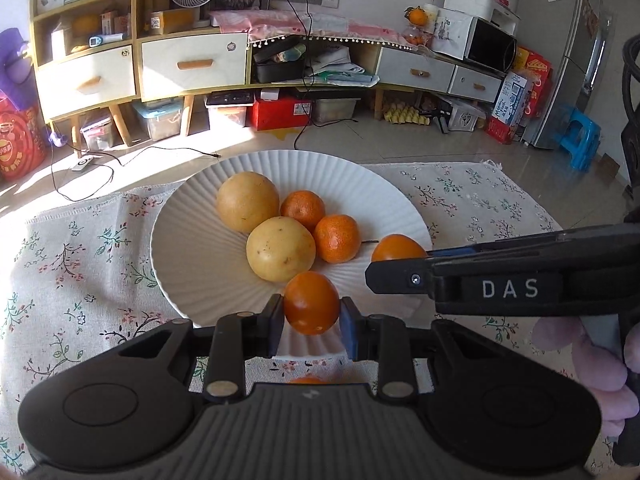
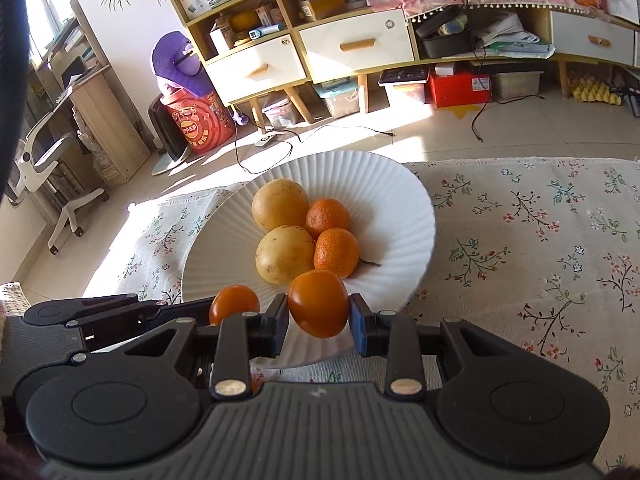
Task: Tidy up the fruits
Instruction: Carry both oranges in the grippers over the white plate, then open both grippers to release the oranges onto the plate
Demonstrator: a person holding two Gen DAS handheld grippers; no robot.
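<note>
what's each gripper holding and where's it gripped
Each holds a smooth orange fruit, pinched across its middle by the two pads: the left gripper its fruit, the right gripper its fruit, both over the plate's near rim.

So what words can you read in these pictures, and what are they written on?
"DAS": white letters on the side of the right gripper, in the left wrist view.
Print on the red tub by the cabinet: too blurred to read.
Print on the blue and white carton near the fridge: too small to read.
Labels on the shelf boxes: too small to read.
</note>
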